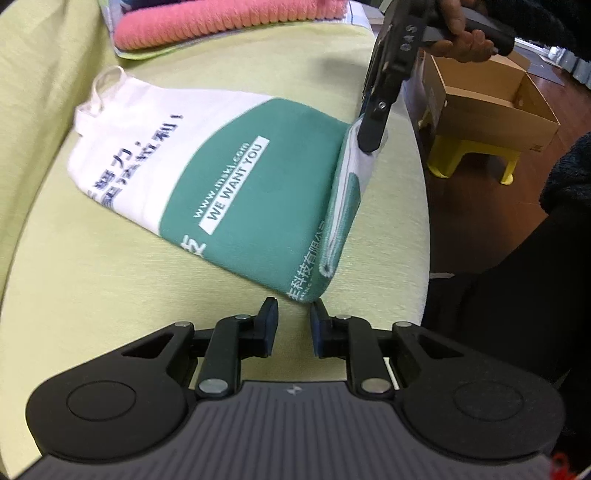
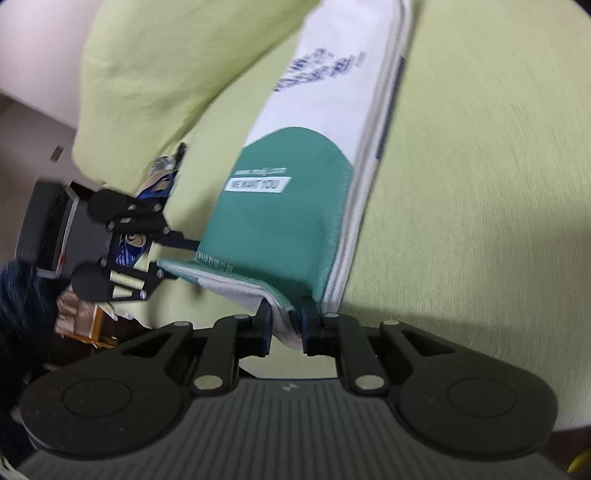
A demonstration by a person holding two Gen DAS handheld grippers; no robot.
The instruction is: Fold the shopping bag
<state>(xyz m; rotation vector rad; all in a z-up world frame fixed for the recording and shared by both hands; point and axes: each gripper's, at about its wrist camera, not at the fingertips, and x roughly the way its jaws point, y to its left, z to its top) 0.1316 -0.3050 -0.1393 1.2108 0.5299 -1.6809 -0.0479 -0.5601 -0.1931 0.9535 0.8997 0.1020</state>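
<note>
The white and green shopping bag lies flat on a yellow-green cloth-covered table, handles at the far left. My right gripper comes down from the top right and is shut on the bag's green bottom edge, lifting it into an upright flap. In the right wrist view the same gripper pinches that folded edge of the bag. My left gripper is open just at the bag's near bottom corner. From the right wrist view, that corner lies between the left gripper's fingers without being pressed.
A pink knitted item lies at the table's far edge. Beyond the table's right edge an open cardboard box sits on a yellow stool. A person's hand holds the right gripper; dark clothing fills the right side.
</note>
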